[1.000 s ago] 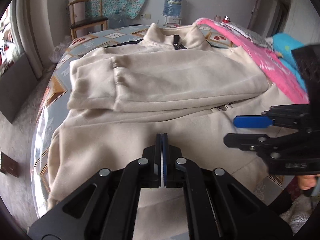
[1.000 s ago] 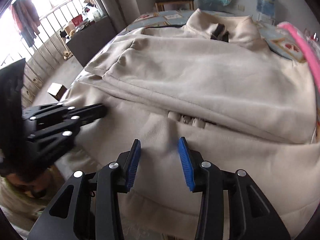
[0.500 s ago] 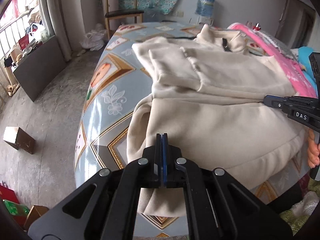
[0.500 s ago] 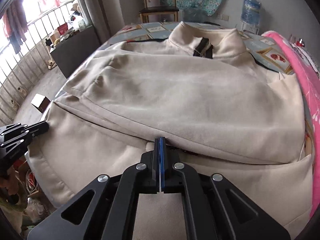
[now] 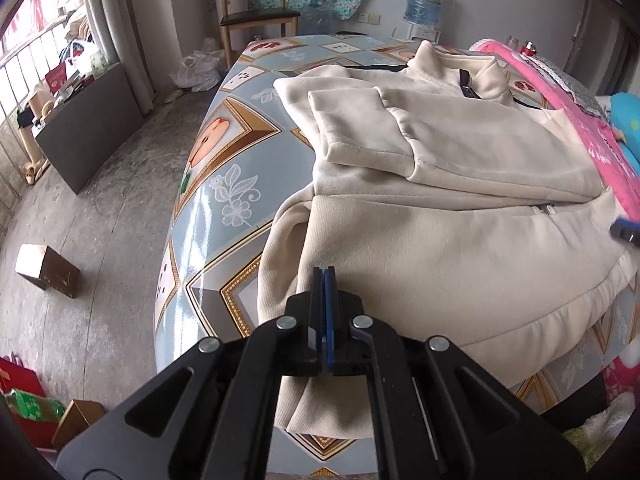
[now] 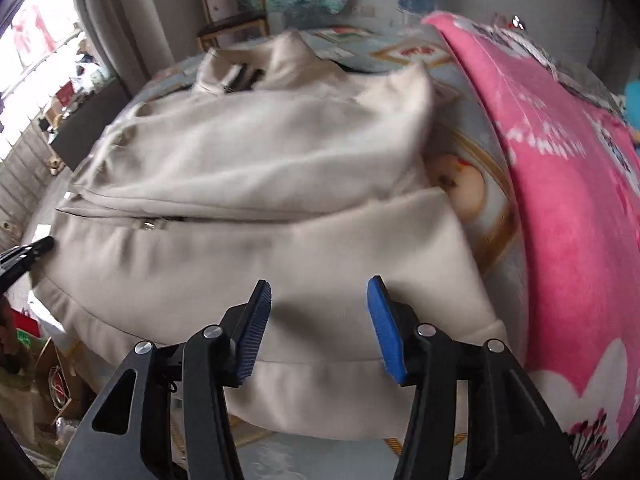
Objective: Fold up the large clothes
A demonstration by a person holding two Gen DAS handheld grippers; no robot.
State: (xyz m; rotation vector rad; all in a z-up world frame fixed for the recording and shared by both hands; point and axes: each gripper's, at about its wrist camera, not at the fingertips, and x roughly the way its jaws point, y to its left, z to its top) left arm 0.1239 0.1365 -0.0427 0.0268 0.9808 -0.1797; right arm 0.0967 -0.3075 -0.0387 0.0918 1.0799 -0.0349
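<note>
One cream jacket (image 5: 440,216) lies spread on the table (image 5: 224,184), which has a patterned blue-grey cover. Its collar (image 5: 452,68) points toward the far end of the table, and its hem hangs over the near edge, so the long axis runs from near to far. Both sleeves are folded across the chest, the cuffs (image 5: 360,128) lying toward the table's left side, and a zipper pull (image 5: 544,209) shows just below them.

The left gripper (image 5: 324,280) has its pads pressed together with no gap; it sits over the jacket's near left corner, though whether any fabric is pinched between them cannot be told. The right gripper (image 6: 318,300) has its jaws wide apart, hovering above the lower right part of the jacket (image 6: 280,248) with nothing between them; this view is blurred.

A pink blanket (image 6: 568,208) lies close along the jacket's right side. Beyond the table stand a wooden chair (image 5: 256,16) and a water bottle (image 5: 424,2). A small cardboard box (image 5: 46,266) sits on the floor to the left.
</note>
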